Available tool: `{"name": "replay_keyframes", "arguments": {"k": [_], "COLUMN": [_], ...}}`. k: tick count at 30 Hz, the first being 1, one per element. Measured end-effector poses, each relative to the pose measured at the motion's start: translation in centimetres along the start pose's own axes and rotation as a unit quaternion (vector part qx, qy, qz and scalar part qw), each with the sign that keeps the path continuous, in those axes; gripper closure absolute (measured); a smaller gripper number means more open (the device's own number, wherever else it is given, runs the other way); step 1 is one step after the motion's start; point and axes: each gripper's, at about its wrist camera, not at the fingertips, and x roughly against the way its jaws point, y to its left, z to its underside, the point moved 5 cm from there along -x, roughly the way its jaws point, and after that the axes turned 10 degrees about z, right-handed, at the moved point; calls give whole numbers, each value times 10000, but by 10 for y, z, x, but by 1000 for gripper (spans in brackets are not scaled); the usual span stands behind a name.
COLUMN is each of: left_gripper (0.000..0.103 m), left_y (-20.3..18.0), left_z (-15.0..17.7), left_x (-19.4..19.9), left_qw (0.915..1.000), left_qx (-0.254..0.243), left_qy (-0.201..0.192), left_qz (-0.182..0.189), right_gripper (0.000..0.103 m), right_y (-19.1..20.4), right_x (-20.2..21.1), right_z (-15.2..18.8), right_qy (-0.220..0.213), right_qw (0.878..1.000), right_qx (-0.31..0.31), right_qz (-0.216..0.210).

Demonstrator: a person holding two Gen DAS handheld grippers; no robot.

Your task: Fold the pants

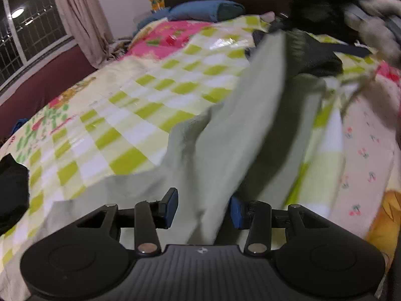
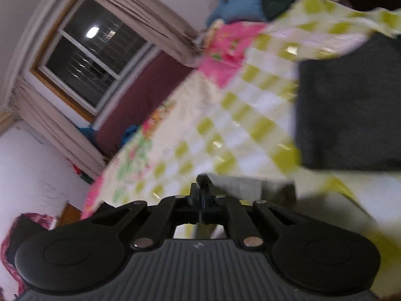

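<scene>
Pale grey-green pants (image 1: 225,135) lie across the checked bedspread (image 1: 140,95) and rise in a taut, blurred band toward the upper right. My left gripper (image 1: 203,210) is shut on a bunched fold of them, with the cloth filling the gap between its blue pads (image 1: 170,208). In the left wrist view the band's far end meets my right gripper (image 1: 282,25), a black blur held by a hand. Seen from the right wrist, my right gripper (image 2: 201,193) is shut on a thin edge of the pants (image 2: 250,185), which trail off to the right.
A dark folded garment (image 2: 351,100) lies on the bed to the right, also visible as a dark heap (image 1: 315,55). A blue pillow (image 1: 205,10) sits at the headboard. More black cloth (image 1: 12,193) rests at the left edge. Window (image 2: 95,57) and curtains stand beyond.
</scene>
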Motion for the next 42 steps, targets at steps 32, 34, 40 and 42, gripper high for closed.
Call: {"name": "replay_keyframes", "arguments": {"k": [32,34,40,42], "left_gripper": [45,45,45,45], "left_y": [-31,-28,-14,-11], "left_z": [7,5,-7,-7], "left_x": [-16,-16,-5,-3], "left_qw": [9984,9984,9997,9998], "left_qx": [-384,-401,-232,-172], "left_qy": [369,371,108,57], "left_qz": [168,159,-34,-24], "right_gripper": [101,101,101,101], "right_y": [-79,-68,30,49], "right_x": [-33,-34,8,28], "right_z": [28,17,-32,-33], "right_qy": [365,342,-455,-761], "right_qw": [9936,9952,9964,9910], "right_qx": [-951,-803,156,387], "right_qz": [486,454,-704,-1031]}}
